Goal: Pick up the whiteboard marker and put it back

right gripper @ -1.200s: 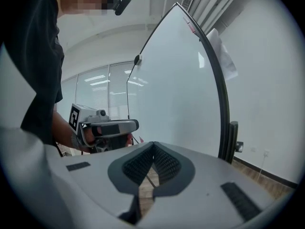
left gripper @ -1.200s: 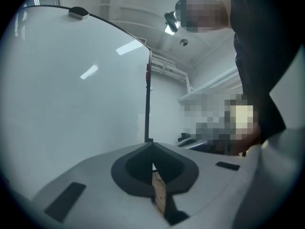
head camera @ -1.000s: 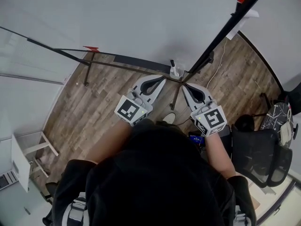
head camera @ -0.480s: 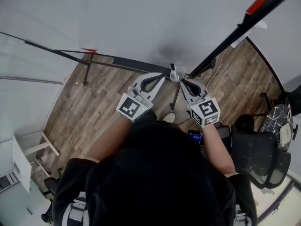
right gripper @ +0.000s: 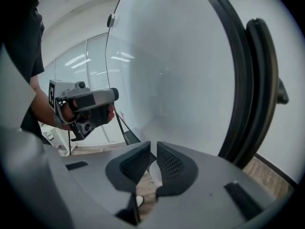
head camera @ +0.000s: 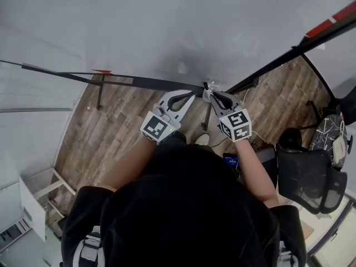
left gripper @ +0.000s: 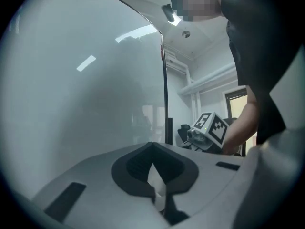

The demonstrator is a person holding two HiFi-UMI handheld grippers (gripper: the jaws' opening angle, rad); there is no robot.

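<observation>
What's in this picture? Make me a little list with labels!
place: a whiteboard above a wood floor
whiteboard marker: small and dark, standing at the board's bottom edge
left gripper: jaws together, holding nothing
right gripper: right beside the marker, jaws have just been opening, nothing seen between them
person: standing, facing the board

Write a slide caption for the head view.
Person at the whiteboard, both grippers out: left gripper shut, right gripper by the marker, fingers just opening, nothing between them.
</observation>
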